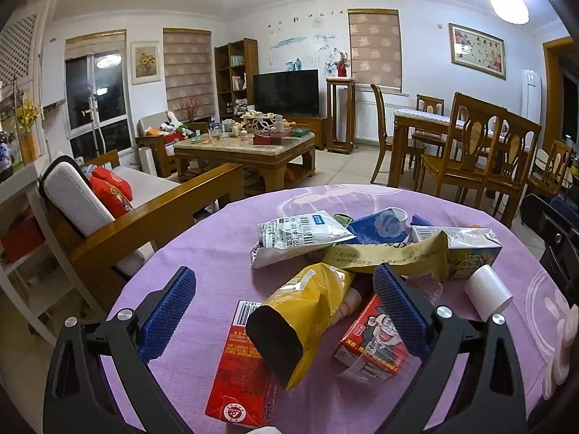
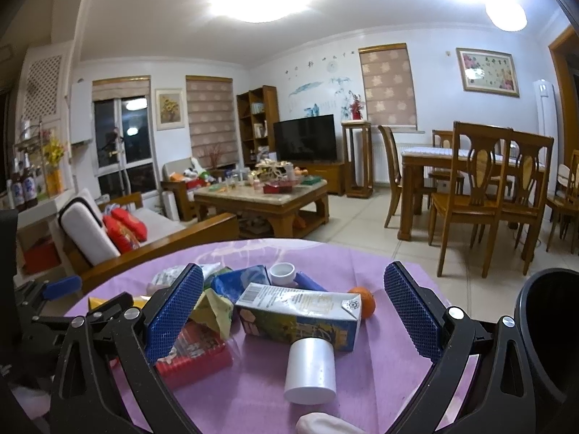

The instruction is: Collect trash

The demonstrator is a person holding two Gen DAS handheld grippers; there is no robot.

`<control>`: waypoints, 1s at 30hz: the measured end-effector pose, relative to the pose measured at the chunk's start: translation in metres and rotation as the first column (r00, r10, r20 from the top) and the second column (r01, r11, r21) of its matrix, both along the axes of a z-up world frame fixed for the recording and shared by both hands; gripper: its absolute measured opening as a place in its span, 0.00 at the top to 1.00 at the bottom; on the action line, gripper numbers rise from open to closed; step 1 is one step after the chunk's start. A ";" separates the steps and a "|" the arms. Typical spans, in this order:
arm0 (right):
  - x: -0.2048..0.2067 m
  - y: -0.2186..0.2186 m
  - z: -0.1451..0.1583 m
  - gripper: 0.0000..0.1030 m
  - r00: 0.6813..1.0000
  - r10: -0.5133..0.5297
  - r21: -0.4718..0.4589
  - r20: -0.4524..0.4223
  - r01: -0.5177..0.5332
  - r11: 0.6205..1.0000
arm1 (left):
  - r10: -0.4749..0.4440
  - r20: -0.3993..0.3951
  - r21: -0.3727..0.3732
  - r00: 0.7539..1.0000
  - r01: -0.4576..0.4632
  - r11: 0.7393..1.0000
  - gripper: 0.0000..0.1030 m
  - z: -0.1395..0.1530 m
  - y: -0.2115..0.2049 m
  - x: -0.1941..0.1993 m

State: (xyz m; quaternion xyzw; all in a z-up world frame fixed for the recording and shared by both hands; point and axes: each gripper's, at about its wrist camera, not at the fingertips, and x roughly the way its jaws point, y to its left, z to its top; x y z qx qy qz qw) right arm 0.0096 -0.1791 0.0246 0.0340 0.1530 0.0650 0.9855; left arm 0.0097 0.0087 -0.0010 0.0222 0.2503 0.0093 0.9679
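A round worktop (image 1: 202,253) under a purple cloth carries a loose heap of trash. In the left wrist view the left gripper (image 1: 286,311) is spread wide, holding nothing, its blue-padded fingers (image 1: 166,314) reaching over the near side of the heap. Between them lies a yellow bag (image 1: 307,311) with a black bottom, resting partly on a red carton (image 1: 240,369) that lies flat at the near edge. The right-hand finger stands over a red snack packet (image 1: 369,340). Further back are a silver bag (image 1: 296,231) with a barcode, a tan wrapper (image 1: 394,253) draped across the heap, a blue packet (image 1: 380,226), a small white cup (image 1: 400,213) and a juice carton (image 1: 470,249) lying on its side, with a white cylinder (image 1: 488,291) just beside it. In the right wrist view the right gripper (image 2: 293,322) is likewise wide open and empty, its fingers (image 2: 412,311) flanking the juice carton (image 2: 300,314) and the white cylinder (image 2: 311,369), which touches the carton's near side. An orange (image 2: 363,300) sits just behind the carton's right end. The white cup (image 2: 284,273) and a blue tube (image 2: 309,282) lie behind the carton, the blue packet (image 2: 239,282) to their left. A dark bin (image 2: 550,329) stands at the right edge of that view, its mouth open, beside the worktop. Part of the left gripper (image 2: 61,287) shows at the left.
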 end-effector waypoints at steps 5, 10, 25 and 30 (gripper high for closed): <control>0.000 0.000 0.000 0.04 1.000 0.003 0.003 -0.002 -0.003 1.000 | 0.001 0.000 0.000 1.000 -0.001 1.000 0.05 -0.001 0.000 0.000; 0.000 0.000 -0.001 0.04 1.000 0.003 0.004 -0.005 -0.003 1.000 | 0.001 -0.002 0.000 1.000 -0.001 1.000 0.05 -0.001 0.002 0.001; -0.001 0.000 -0.001 0.04 1.000 0.003 0.010 -0.010 -0.003 1.000 | 0.000 0.000 0.002 1.000 0.000 1.000 0.05 -0.001 -0.001 0.000; -0.002 0.001 -0.001 0.04 1.000 0.003 0.010 -0.010 -0.003 1.000 | 0.000 0.000 0.001 1.000 0.000 1.000 0.05 -0.001 0.000 0.000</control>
